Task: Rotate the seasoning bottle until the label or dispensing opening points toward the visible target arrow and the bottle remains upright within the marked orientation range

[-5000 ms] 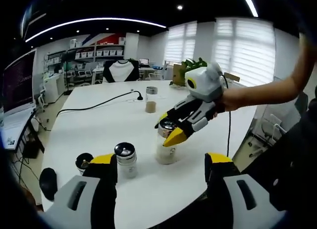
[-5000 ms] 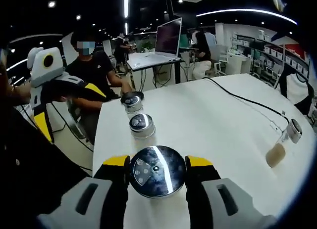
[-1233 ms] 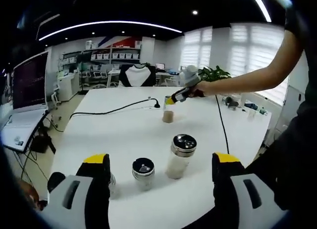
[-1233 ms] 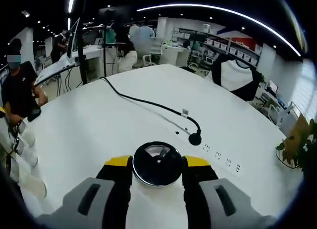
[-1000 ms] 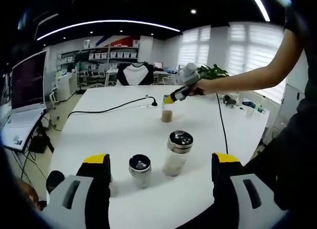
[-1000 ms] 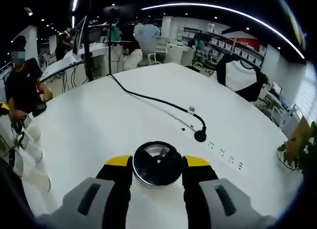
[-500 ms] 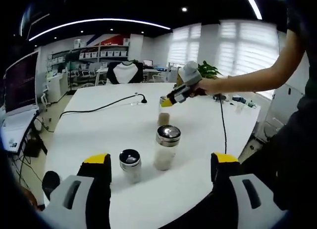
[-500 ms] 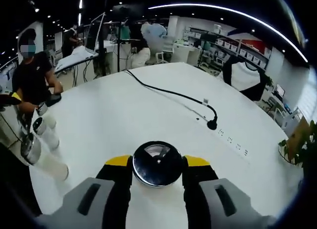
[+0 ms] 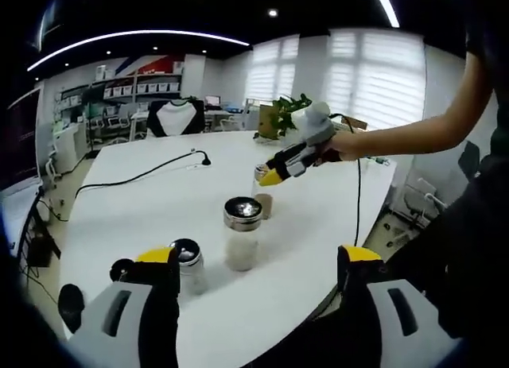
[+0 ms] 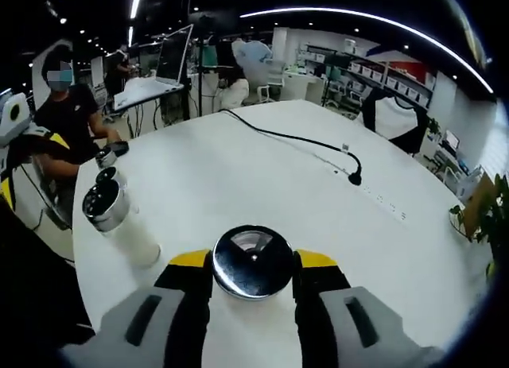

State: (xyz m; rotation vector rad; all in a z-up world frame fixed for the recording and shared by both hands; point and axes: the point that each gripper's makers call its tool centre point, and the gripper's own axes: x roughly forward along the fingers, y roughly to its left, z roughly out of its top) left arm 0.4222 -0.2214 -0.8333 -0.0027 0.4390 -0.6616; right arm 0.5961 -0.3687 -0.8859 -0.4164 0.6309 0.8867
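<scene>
In the right gripper view, the right gripper (image 10: 254,266) is seen closed on the shiny cap of the seasoning bottle (image 10: 253,261), one yellow-tipped jaw on either side of the cap and touching it; the bottle's body is hidden beneath the cap, so its label cannot be read. The bottle is held over the white table (image 10: 262,185), towards its near edge. To the left in that view a taller shaker with a perforated lid (image 10: 118,219) is noted standing upright on the table, and beyond it, near the far left edge, two smaller jars (image 10: 107,166) are seen close together. A black cable (image 10: 286,137) is laid across the far half of the table and ends at a small plug near a row of marks. A seated person in a dark shirt (image 10: 70,118) is noted beyond the table's left edge, with desks and a monitor further back. In the left gripper view, the left gripper (image 9: 254,273) is held wide open, low at the near edge of the table (image 9: 143,209), nothing between its jaws. The perforated shaker (image 9: 241,233) stands between the camera and the held bottle (image 9: 262,195), partly in the way of it, and a short jar (image 9: 188,265) stands near the left jaw. The right gripper (image 9: 274,175) is seen reaching in from the right, carried by a hand (image 9: 338,144), its tips at the top of the bottle.
</scene>
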